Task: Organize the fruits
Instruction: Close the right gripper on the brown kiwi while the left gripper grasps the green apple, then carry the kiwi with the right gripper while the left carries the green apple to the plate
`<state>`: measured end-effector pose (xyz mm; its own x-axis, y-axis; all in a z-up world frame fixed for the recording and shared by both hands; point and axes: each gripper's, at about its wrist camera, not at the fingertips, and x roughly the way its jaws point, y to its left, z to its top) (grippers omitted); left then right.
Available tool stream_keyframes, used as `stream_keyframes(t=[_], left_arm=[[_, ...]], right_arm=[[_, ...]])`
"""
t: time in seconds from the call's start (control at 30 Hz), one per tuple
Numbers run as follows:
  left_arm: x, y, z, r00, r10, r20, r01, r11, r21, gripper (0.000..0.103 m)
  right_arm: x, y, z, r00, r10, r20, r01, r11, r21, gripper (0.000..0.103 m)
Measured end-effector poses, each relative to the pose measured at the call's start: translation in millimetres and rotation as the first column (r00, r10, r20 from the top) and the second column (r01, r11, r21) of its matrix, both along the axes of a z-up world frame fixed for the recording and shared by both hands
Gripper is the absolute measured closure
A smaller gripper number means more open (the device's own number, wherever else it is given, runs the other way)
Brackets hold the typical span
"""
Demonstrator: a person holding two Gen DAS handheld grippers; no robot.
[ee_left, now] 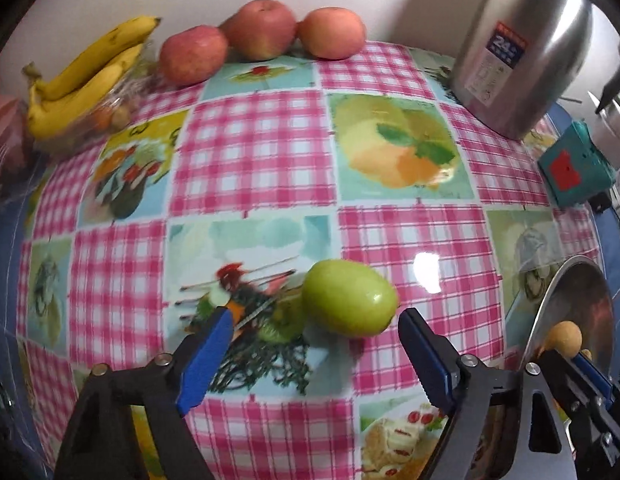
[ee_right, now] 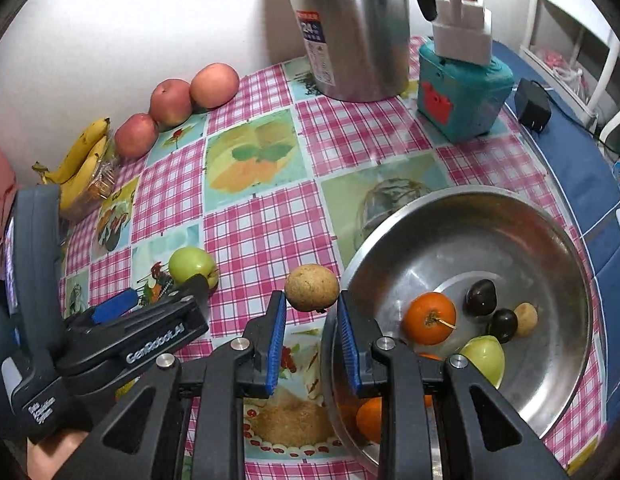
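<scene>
Plainly, right gripper point(ee_right: 312, 312) pinches a round, tan, speckled fruit point(ee_right: 312, 287).

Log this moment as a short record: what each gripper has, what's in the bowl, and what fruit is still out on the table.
left gripper: jaws open around the green fruit on the tablecloth, not gripping
right gripper: shut on a small tan round fruit, beside the bowl rim
metal bowl: oranges, two dark fruits, one tan, one green
fruit still out: three red apples, bananas, by the wall
</scene>
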<state>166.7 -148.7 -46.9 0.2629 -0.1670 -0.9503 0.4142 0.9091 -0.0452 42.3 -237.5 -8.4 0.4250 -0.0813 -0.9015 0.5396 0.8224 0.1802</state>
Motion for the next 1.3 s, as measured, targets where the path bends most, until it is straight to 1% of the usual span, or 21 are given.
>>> stream_keyframes(t=[0.13, 0.17, 0.2, 0.33, 0.43, 0.5, 0.63, 0.77, 0.9, 1.07, 1.2, 1.3], left_arm=[[2.3, -15.3, -2.4, 0.999, -0.051, 0.009, 0.050, 0.998, 0.043, 0.031], [2.6, -17.3, -2.3, 0.998, -0.060, 0.007, 0.059, 0.997, 0.043, 0.041], [2.5, -18.3, -1.9, 0.998, -0.068, -0.004, 0.068, 0.997, 0.024, 0.049], [2.9, -21.0, -0.9, 0.998, -0.067, -0.006, 0.067, 0.997, 0.042, 0.049], [-2.1, -11.0, 3.0, 0.999, -0.037, -0.005, 0.038, 0.999, 0.033, 0.049], [-6.1, -2.0, 6.4, 1.000, -0.009, -0.011, 0.009, 1.000, 0.013, 0.049], [-20.5, 19.7, 19.1, 0.999, 0.043, -0.018, -0.044, 0.997, -0.055, 0.049], [-40.7, 41.3, 29.9, 0.994, 0.101, -0.039, -0.105, 0.989, -0.108, 0.049], [-62.9, 55.0, 40.3, 0.991, 0.131, -0.041, -0.135, 0.979, -0.151, 0.049], [-89.2, 69.7, 55.0, 0.989, 0.146, -0.010, -0.145, 0.976, -0.161, 0.049], [-105.1, 76.6, 61.1, 0.988, 0.153, -0.010, -0.152, 0.971, -0.185, 0.049], [-115.3, 76.6, 62.8, 0.988, 0.155, -0.006, -0.154, 0.971, -0.182, 0.049]], right_arm=[[-1.2, -4.9, -1.3, 1.000, -0.010, 0.008, 0.009, 1.000, 0.024, 0.076], [-1.5, -5.3, -1.5, 1.000, -0.010, 0.010, 0.010, 1.000, 0.028, 0.076], [-1.4, -5.5, -1.7, 1.000, -0.011, 0.010, 0.010, 1.000, 0.030, 0.076], [0.9, -3.3, -3.3, 1.000, 0.001, 0.007, -0.001, 0.999, 0.039, 0.076], [1.5, -1.8, -3.4, 1.000, 0.009, 0.000, -0.009, 0.999, 0.031, 0.076], [-0.6, -1.2, -1.8, 1.000, 0.010, 0.001, -0.010, 1.000, 0.028, 0.076], [-6.1, 1.7, 2.9, 1.000, 0.017, 0.003, -0.017, 1.000, 0.020, 0.076], [-17.0, 10.0, 9.4, 1.000, 0.028, -0.002, -0.028, 1.000, -0.008, 0.076], [-33.0, 18.9, 14.0, 0.999, 0.038, -0.006, -0.038, 0.999, -0.020, 0.076], [-51.7, 23.9, 18.4, 0.999, 0.040, -0.001, -0.040, 0.999, 0.002, 0.076], [-67.5, 27.7, 20.5, 0.999, 0.032, -0.006, -0.032, 0.999, -0.018, 0.076], [-78.7, 31.0, 20.5, 0.999, 0.035, -0.013, -0.035, 0.999, -0.030, 0.076]])
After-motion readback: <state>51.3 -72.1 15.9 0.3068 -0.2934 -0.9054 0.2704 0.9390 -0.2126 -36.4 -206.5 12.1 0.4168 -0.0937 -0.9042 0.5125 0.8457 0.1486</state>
